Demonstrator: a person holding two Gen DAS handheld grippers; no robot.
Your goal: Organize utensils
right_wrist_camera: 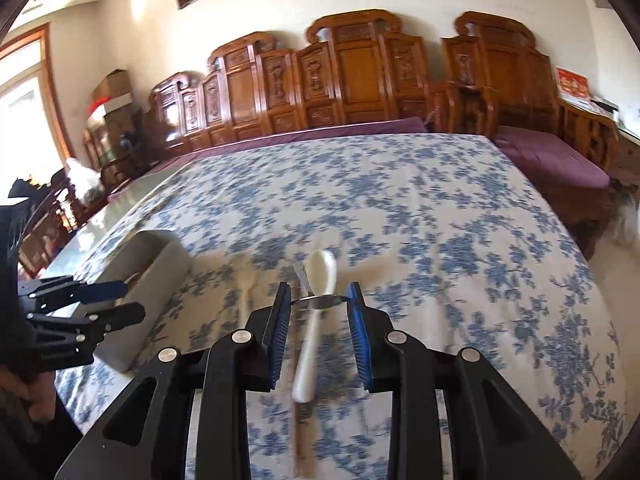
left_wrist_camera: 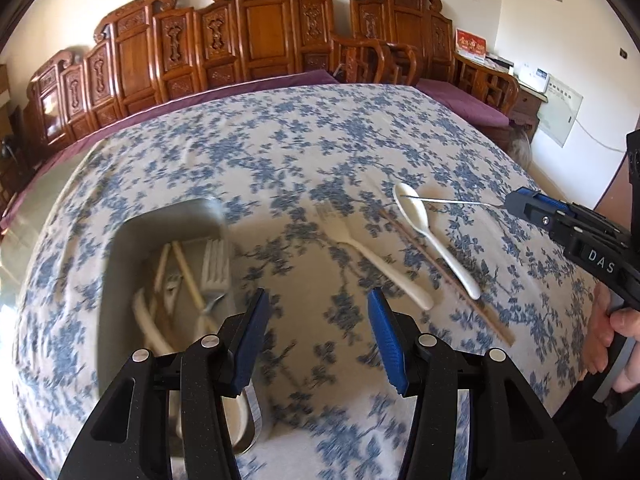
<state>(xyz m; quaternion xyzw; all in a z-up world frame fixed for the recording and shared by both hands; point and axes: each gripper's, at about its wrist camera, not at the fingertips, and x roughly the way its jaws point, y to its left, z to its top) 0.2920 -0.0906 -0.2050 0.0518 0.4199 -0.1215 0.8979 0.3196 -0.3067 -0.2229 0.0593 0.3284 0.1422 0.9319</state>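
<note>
Two hand-held grippers work above a tabletop (left_wrist_camera: 400, 132) covered in a blue-flowered cloth.

The right hand-held gripper (right_wrist_camera: 319, 300) is clamped on a metal utensil (right_wrist_camera: 319, 301), its thin bright piece spanning the gap between the blue pads. In the left wrist view the same right hand-held gripper (left_wrist_camera: 505, 205) comes in from the right edge, and the metal utensil (left_wrist_camera: 448, 200) juts out of its tips as a slim rod held above the cloth, over the bowl of a white spoon (left_wrist_camera: 432, 236). Which kind of utensil it is I cannot tell.

The left hand-held gripper (left_wrist_camera: 316, 344) has its jaws apart with nothing between them, only cloth showing in the gap. It hangs just beside a grey bin (left_wrist_camera: 160, 224), which sits on the cloth at the left and holds a jumble of pale forks, spoons and chopsticks. In the right wrist view the left hand-held gripper (right_wrist_camera: 130, 300) shows at the left edge, in front of the grey bin (right_wrist_camera: 160, 264).

Loose on the cloth lie a white fork (left_wrist_camera: 376, 264), the white spoon and a brown chopstick (left_wrist_camera: 444, 276), side by side and close together, all slanting the same way. The white spoon (right_wrist_camera: 316, 312) lies directly beneath the right jaws, and the white fork (right_wrist_camera: 246, 292) to its left.

Carved wooden benches (left_wrist_camera: 260, 36) with purple cushions line the wall behind.
</note>
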